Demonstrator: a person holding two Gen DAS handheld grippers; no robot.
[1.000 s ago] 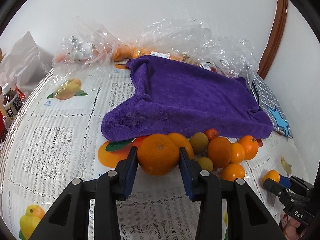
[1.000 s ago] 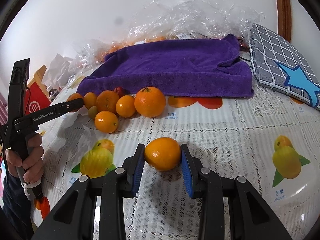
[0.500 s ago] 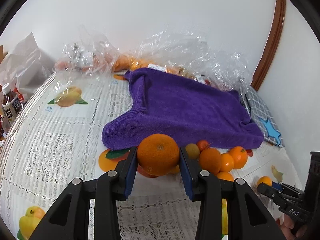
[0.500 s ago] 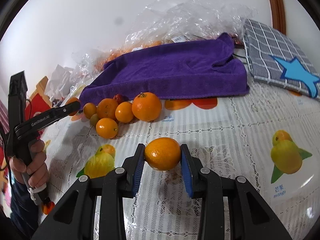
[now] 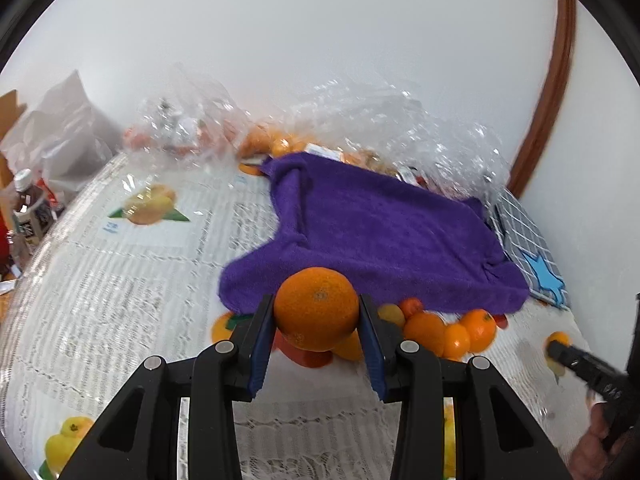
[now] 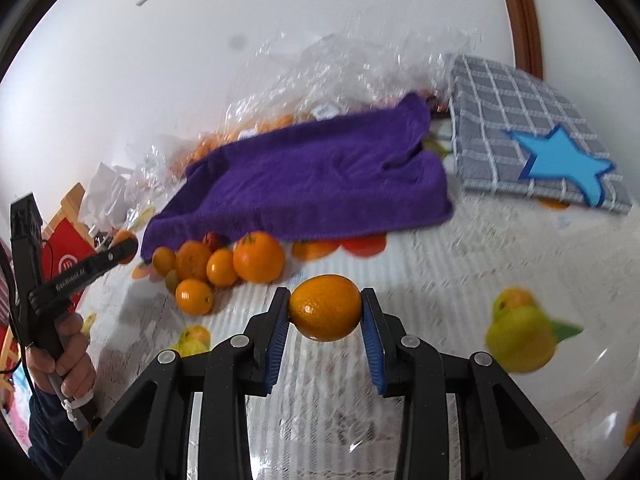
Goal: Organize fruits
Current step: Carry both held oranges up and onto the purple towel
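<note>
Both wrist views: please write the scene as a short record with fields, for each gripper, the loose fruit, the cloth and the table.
left gripper: shut on large orange, held above the table
right gripper: shut on small orange, held above the table
loose fruit: fruit pile of oranges and a few small fruits, at the near edge of the towel
cloth: purple towel, spread flat, partly wrinkled
behind the towel: clear plastic bags
table: lace tablecloth with printed fruit
</note>
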